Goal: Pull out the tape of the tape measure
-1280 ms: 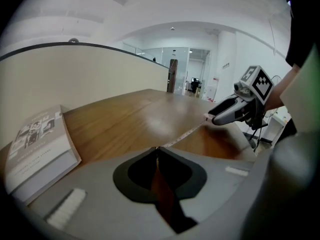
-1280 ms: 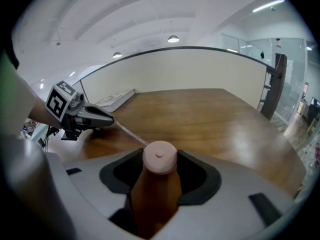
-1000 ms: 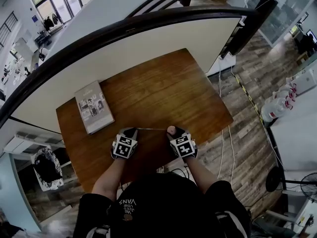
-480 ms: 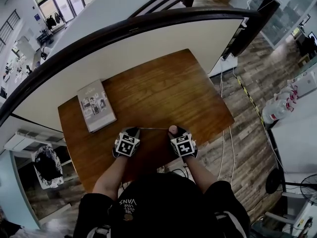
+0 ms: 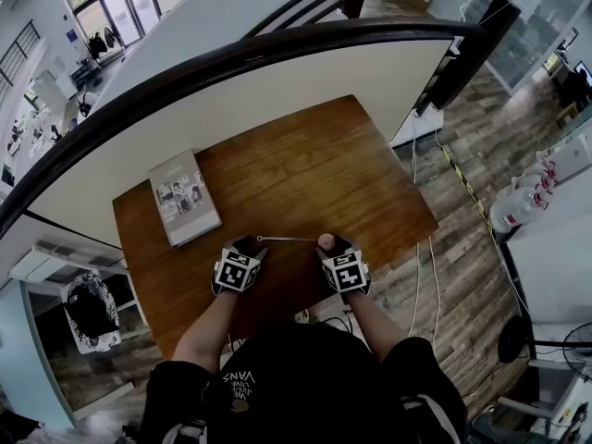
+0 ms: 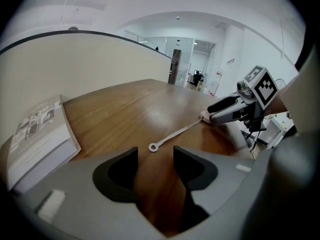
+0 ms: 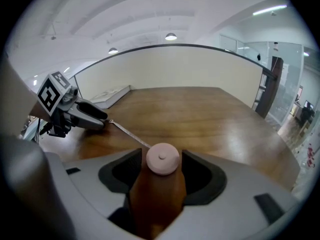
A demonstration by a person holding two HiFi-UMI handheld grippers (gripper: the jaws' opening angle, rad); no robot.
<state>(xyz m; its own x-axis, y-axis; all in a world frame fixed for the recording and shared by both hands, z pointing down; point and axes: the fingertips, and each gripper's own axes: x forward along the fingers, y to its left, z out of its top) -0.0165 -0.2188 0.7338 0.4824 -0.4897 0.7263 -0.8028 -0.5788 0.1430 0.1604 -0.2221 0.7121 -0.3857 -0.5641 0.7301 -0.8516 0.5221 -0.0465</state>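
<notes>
- Head view: cam high up, looks steeply down on whole table (image 5: 305, 174); far off, wide.
- Left gripper view: low over table's near edge, faces across & to the right; book (image 6: 37, 144) close at left.
- Right gripper view: low too, faces across & to the left; tape measure (image 7: 162, 159) v. close in front.
- All 3 share: table, book, pulled-out tape (image 5: 289, 240).

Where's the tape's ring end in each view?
Head view: ring end just left of and below centre, at the left tip of the pulled-out tape.
Left gripper view: ring end near centre, lying flat.
Right gripper view: ring end left of centre, at the tape's far end from the tape measure.
Shared landmark: the book, in the left half of every view.
</notes>
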